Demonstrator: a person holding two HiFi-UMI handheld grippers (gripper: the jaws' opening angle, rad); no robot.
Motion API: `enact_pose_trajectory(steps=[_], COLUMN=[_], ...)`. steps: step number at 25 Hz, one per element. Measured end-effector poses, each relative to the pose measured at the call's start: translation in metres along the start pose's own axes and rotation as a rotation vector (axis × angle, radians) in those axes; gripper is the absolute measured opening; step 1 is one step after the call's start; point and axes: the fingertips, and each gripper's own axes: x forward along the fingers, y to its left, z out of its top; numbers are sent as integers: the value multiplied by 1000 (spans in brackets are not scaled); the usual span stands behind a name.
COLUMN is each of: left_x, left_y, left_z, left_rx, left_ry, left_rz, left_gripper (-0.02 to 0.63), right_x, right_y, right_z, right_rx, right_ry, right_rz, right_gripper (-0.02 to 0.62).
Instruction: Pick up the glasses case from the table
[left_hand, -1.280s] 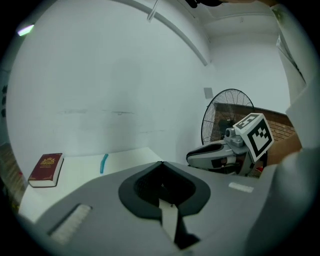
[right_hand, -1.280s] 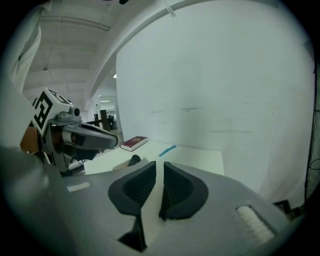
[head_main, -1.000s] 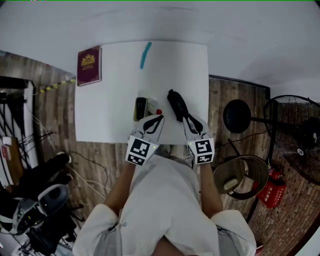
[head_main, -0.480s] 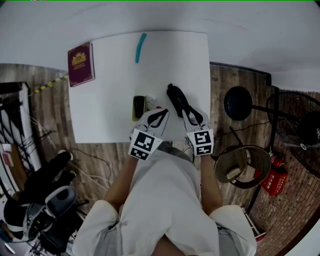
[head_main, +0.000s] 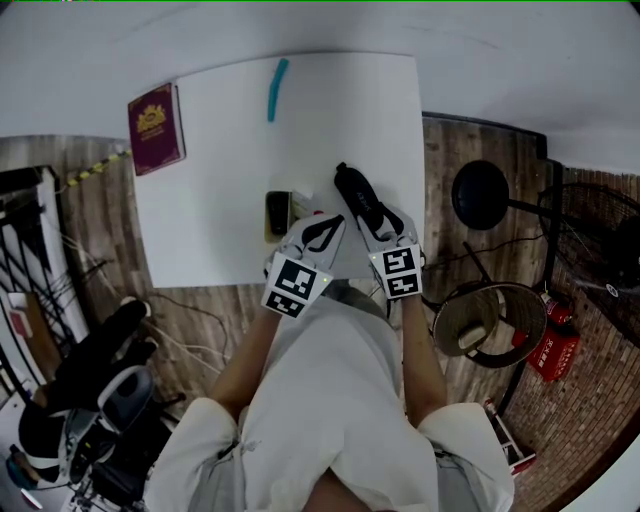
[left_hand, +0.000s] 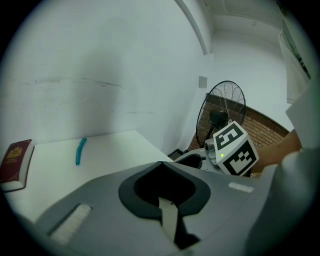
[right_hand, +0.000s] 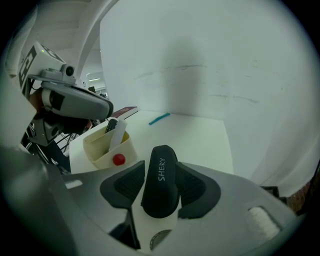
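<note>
Now we hold the right gripper (head_main: 368, 218) out over the near edge of the table (head_main: 220, 220). Its jaws are squeezing the case (head_main: 352, 194) from both sides. In the right gripper view the black case (right_hand: 160, 182) sits snug between the two dark pads (right_hand: 124, 184), and its far end pokes out past the tips. We cannot tell if the case touches the table under it.

Just left of that gripper is our left gripper (head_main: 318, 232). In the left gripper view its tips (left_hand: 161, 164) meet, and nothing is between them. It tilts up and leans toward the right gripper, so the two almost touch.

Both our arms are bare and reach forward from our body. The left arm (head_main: 245, 365) and the right arm (head_main: 420, 360) are bent a little, and the hands are close together. From the left gripper, the right one's cube (left_hand: 235, 149) shows off to the right, with a fan (left_hand: 220, 115) behind it.

Ahead and left of the right gripper stands a small cream box (right_hand: 107, 145) with a red ball (right_hand: 118, 159) on its side. A blue pen (right_hand: 159, 118) lies far ahead of the jaws. A red book (right_hand: 125, 111) lies far ahead too, off to the left, behind the box.
</note>
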Motion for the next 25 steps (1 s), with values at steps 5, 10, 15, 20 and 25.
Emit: enact_pose_trajectory(steps=[5,10,15,20,25], left_x=[3,4,3,3,2], left_y=[1,1,3,4,5], left_z=[-3,-4,-5,-5,-3], left_rx=[-7,-11,-14,-15,-12], left_ry=[24,28,28,29,24], left_rz=[-10,-17,-21,-23,-18], left_gripper=[18,18,18,18,18], right_x=[13,28,41,51,54], right_y=[0,0,-1,-3,-4], right_z=[-11,-23,-32,-40,-44], right_rx=[2,-4,0,-14,-4], right_ry=[48,96,134,172,197], right_rz=[3,2,15,14,18], right_gripper=[240,293,346,354,339])
